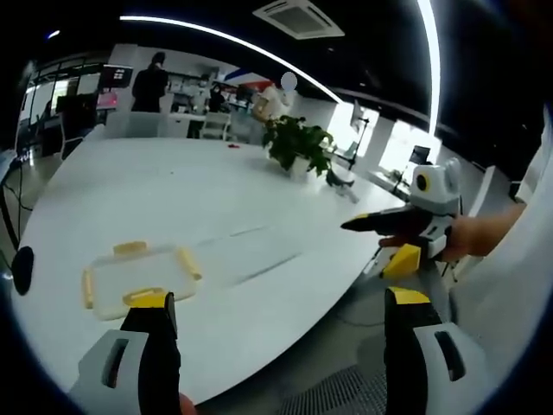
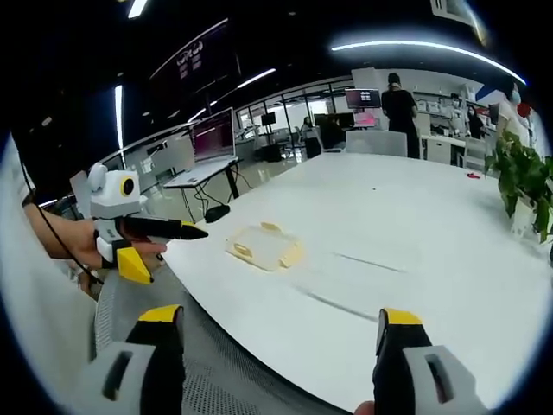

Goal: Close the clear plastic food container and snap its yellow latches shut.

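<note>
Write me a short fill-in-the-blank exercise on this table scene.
1. The clear plastic food container with yellow latches lies on the large ____ table.
2. Both left tongs and right tongs stand ____.
3. A potted ____ plant stands on the table.

Missing: white; open; green

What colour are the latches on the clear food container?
Yellow. The latches sit along the container's edges, clearest in the left gripper view.

Your clear plastic container [image 1: 138, 277] lies flat near the edge of the white surface [image 1: 259, 199], well apart from the potted plant [image 1: 298, 143]. Its lid sits on top, with yellow latches [image 1: 189, 262] along its four sides; you can't tell whether they're snapped.
</note>
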Demonstrator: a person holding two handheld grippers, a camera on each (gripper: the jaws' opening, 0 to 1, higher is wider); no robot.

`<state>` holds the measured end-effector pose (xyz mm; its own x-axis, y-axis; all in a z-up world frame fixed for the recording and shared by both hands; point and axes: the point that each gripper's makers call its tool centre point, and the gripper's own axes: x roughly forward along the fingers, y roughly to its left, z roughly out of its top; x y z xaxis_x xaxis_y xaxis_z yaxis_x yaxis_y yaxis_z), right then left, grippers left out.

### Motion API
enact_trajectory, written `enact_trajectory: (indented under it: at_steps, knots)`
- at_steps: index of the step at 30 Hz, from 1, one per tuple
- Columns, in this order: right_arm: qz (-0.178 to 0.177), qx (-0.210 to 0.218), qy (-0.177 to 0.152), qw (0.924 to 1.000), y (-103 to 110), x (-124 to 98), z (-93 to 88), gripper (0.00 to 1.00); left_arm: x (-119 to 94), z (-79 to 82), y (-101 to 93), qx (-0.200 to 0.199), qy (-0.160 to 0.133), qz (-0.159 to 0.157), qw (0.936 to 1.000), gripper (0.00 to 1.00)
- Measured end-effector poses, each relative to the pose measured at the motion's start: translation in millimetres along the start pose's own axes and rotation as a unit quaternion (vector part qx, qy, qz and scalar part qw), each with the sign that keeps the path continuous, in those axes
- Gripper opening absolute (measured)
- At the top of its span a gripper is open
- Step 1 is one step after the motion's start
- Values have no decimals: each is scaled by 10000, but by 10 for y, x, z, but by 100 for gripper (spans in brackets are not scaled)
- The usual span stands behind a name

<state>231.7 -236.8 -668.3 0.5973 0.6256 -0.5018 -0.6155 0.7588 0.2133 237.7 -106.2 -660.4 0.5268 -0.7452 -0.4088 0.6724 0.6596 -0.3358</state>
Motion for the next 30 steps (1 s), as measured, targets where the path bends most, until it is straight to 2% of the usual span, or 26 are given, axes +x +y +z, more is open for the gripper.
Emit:
enact_trajectory:
  at_steps: [8, 15, 24, 30]
  knots:
    - [-43, -57, 24, 10000, 18, 6, 26, 91, -16, 55, 8, -85, -95, -32, 9999, 99]
    - [95, -248, -35, 9996, 96, 15, 106, 91, -27, 111, -11, -129, -106, -96, 9998, 99]
    - [158, -328, -229, 9991, 95, 58, 299, 91, -67, 191, 56, 101, -73, -74, 9999, 99]
    - [274, -574, -23, 9980, 119, 151, 276, 89, -128, 259, 192, 271, -43, -39, 9996, 99]
